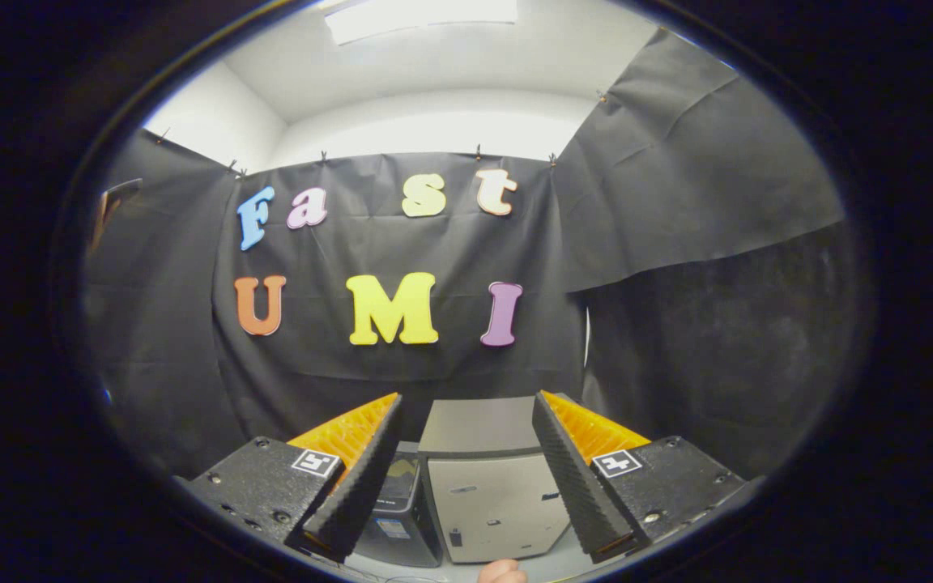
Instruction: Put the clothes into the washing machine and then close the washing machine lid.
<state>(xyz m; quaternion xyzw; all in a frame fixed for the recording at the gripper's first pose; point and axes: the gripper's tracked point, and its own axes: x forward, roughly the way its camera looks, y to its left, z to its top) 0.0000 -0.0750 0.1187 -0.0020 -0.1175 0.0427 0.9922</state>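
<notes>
My gripper [466,413] is open, its two fingers spread wide with nothing between them. Between and beyond the fingers stands a boxy grey washing machine [492,494] with a flat grey top that looks closed. A small pink bit of something [503,572] peeks out low between the fingers, in front of the machine; I cannot tell what it is. The gripper is held high and level, well back from the machine.
A dark box-like appliance [402,518] stands right beside the machine, behind my left finger. Black cloth walls [677,243] close the booth behind and to both sides. A pale surface [450,573] runs under the machines.
</notes>
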